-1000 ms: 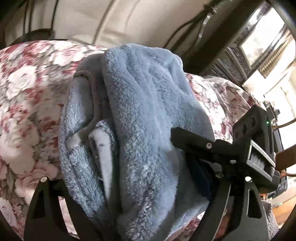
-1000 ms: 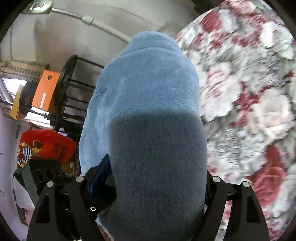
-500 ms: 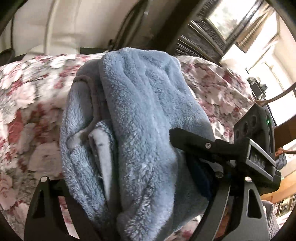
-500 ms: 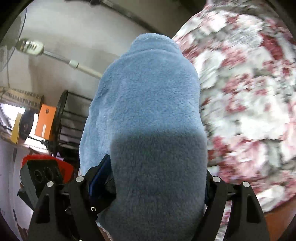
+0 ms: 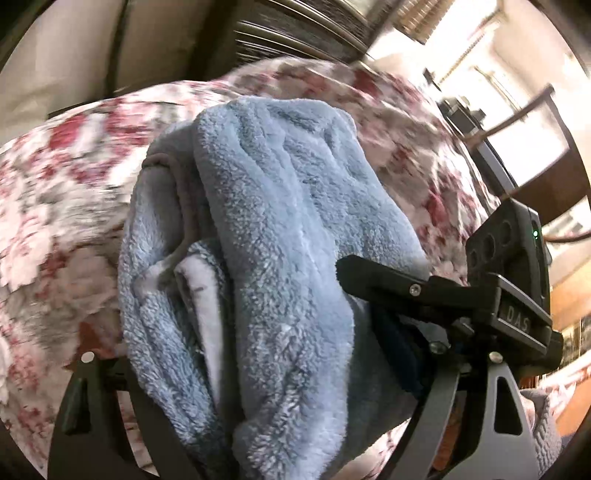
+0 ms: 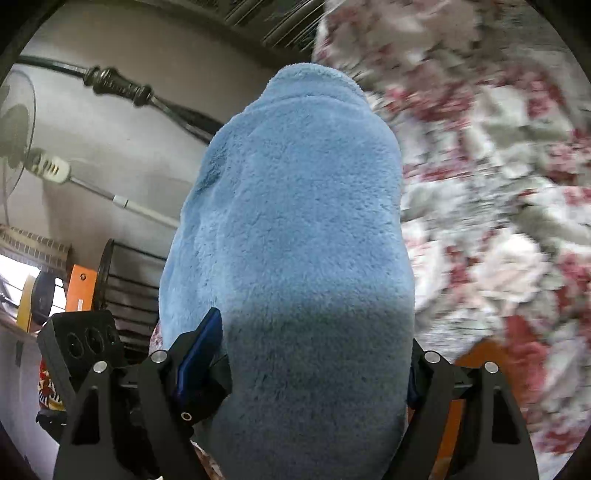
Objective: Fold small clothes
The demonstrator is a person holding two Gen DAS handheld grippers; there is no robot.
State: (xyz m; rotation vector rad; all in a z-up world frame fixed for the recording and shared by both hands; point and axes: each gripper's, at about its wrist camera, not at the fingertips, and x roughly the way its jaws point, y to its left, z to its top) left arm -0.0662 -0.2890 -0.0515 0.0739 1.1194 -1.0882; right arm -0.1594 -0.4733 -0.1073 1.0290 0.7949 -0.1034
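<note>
A folded light-blue fleece garment (image 5: 288, 229) fills the middle of the left wrist view, thick and rolled, with a grey hem and a white lining showing on its left side. My left gripper (image 5: 266, 391) is shut on its near end, fingertips buried in the pile. In the right wrist view the same bundle (image 6: 295, 229) shows as a smooth blue hump, and my right gripper (image 6: 317, 373) is shut on it as well. One of the right gripper's fingers (image 5: 384, 280) presses the bundle's right flank. The garment hangs above a floral bedspread (image 5: 66, 229).
The red-and-white floral bedspread (image 6: 498, 192) lies blurred below and to the right. A dark slatted headboard (image 5: 295, 33) and bright window (image 5: 517, 92) stand behind. On the far left are a fan stand (image 6: 51, 170), a black wire rack (image 6: 125, 284) and an orange box (image 6: 79, 291).
Both grippers have carried the bundle sideways across the bedspread and rolled slightly; the background has swept past and blurred. The garment sits the same between both pairs of jaws.
</note>
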